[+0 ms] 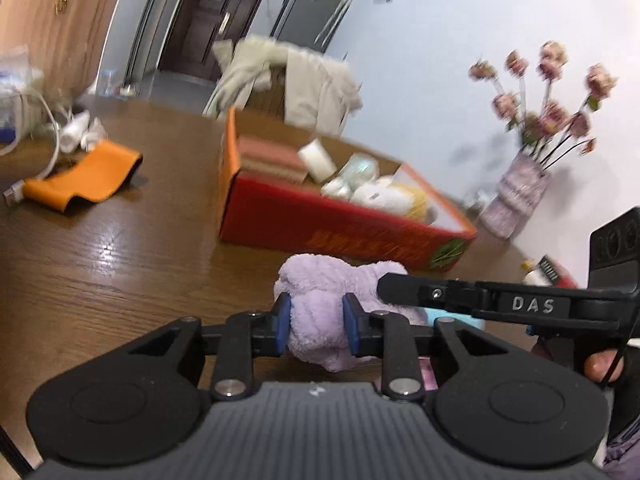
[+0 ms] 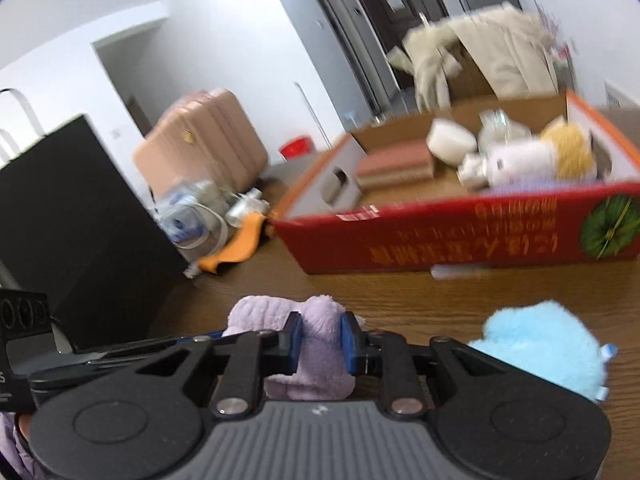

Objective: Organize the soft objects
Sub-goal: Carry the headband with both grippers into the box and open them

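Blue pads [image 1: 283,322] of the left gripper [image 1: 315,322] are clamped on a lilac plush towel [image 1: 320,320]: fluffy terry, bunched into a lumpy roll, above the wooden table [image 1: 100,264]. Right gripper [image 2: 320,340] pinches the same lilac plush towel [image 2: 320,344] from the other side, blue pads [image 2: 347,342] pressed into the pile. Both pairs of fingers are closed on fabric, with the cloth squeezed between them.

Beyond the fingers: red cardboard box [image 1: 340,228], open top, orange rim, brown inside. It holds a folded pinkish cloth [image 1: 272,156], a white block [image 1: 318,158], and white and yellow fuzzy items [image 1: 392,196].

Left view only: vase of pink flowers [image 1: 520,196] by the wall, plus the right gripper's black finger with "DAS" lettering crossing in from the right, its tip against the towel. An orange flat piece [image 1: 86,176] lies curled on the table's left side.

Right view only: light blue fluffy plush [image 2: 540,344] on the table just right of the gripper, a pink ribbed suitcase [image 2: 204,136], and a black box [image 2: 72,216] at left.
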The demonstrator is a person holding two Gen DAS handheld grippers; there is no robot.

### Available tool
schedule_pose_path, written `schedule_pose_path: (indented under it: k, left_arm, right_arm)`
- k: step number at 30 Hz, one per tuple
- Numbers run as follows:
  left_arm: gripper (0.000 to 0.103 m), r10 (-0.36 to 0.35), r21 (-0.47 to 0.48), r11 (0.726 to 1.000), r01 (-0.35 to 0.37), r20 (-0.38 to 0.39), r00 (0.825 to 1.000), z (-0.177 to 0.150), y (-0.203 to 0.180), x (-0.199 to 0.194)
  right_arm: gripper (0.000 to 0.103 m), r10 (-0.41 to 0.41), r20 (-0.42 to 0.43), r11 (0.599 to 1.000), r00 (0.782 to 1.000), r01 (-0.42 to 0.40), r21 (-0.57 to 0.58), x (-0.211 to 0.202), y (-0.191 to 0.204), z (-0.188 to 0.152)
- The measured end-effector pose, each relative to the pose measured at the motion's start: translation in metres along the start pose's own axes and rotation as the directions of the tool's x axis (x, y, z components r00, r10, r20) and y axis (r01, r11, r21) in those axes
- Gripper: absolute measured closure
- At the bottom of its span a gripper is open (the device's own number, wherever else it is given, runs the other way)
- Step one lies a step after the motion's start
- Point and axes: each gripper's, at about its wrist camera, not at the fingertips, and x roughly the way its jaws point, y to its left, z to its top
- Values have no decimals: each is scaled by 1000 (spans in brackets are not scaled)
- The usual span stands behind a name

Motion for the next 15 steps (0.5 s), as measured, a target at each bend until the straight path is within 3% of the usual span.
schedule_pose_path:
  k: [7,15]
  left_arm:
    - [76,-37,43,999,34,57,998,-12,-42,-48]
    - [76,-57,92,995,51,70,996,3,-67,-40]
  right_arm:
    - [83,32,87,999,996,-32,2,-72,14,-17]
    - [83,8,121,1000,993,-10,13,-83,-1,-10]
